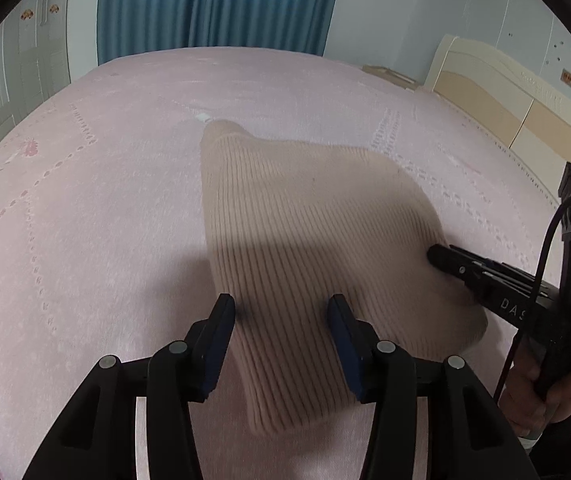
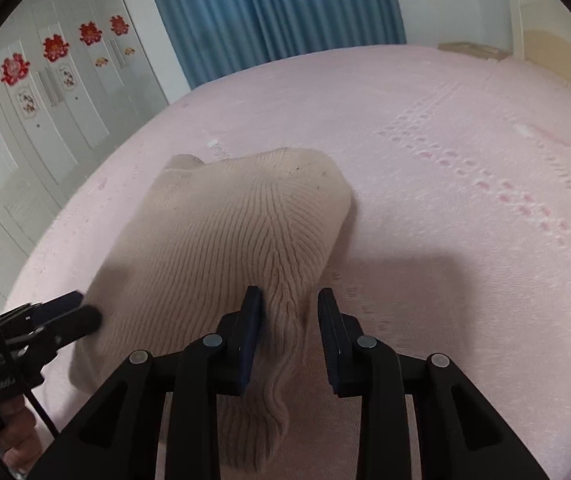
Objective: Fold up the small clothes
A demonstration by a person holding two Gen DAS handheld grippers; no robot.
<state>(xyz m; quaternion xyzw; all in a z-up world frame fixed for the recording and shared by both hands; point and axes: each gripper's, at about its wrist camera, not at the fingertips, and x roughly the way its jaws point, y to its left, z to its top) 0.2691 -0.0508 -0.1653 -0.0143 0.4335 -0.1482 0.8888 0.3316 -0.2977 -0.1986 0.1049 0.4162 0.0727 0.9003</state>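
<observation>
A beige ribbed knit garment [image 1: 305, 240] lies folded on a pink bed [image 1: 85, 200] whose soft cover carries rows of small punched dots. The left gripper [image 1: 281, 320] has its fingers [image 1: 225, 320] released, apart over the garment's near edge, the ribbing passing between them without being pinched. The right gripper [image 2: 291, 312] is also released: its fingers [image 2: 251, 312] stand apart, with a bunched, twisted tail of knit between them, close to the left pad. Beyond both pairs of fingers the garment spreads into a rounded, puffed shape.
</observation>
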